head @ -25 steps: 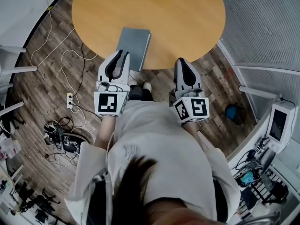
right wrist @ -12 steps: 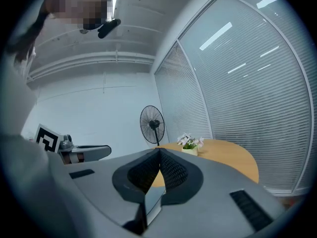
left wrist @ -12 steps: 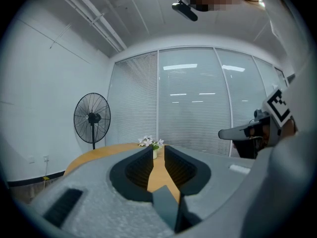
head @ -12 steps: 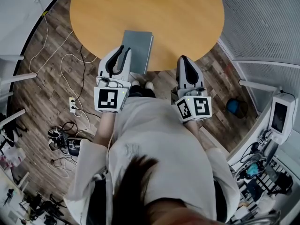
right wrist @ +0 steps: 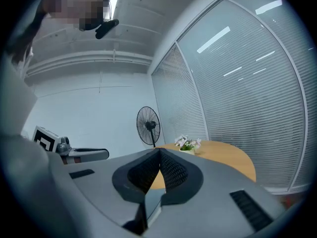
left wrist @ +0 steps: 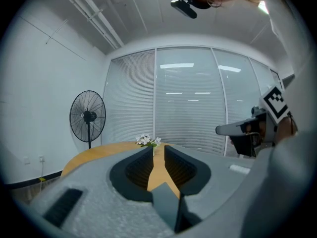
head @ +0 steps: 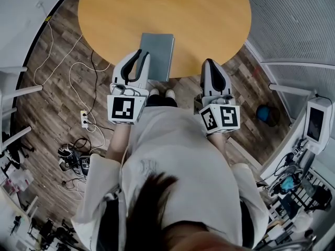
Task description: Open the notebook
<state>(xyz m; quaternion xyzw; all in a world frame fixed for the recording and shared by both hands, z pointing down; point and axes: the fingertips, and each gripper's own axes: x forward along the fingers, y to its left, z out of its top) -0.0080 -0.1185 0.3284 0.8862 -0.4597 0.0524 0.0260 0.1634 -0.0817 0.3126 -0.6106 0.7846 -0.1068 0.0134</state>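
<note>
A closed grey notebook (head: 157,55) lies on the round wooden table (head: 209,20), near its front edge. In the head view my left gripper (head: 140,53) hovers at the notebook's near left edge. Its jaws stand a narrow slit apart with nothing between them; the left gripper view shows table wood through the slit of that gripper (left wrist: 153,148). My right gripper (head: 208,61) is at the table's rim, to the right of the notebook and apart from it. The right gripper view shows this gripper (right wrist: 159,150) with its tips together, holding nothing.
A small vase of white flowers (left wrist: 148,141) stands at the table's far side. A standing fan (left wrist: 88,116) is beyond the table by the wall. Cables (head: 73,72) and a power strip (head: 84,118) lie on the floor at the left; a blue object (head: 263,113) lies right.
Both grippers have crept slightly towards the table. The notebook lies unmoved and closed, and the jaws look the same.
</note>
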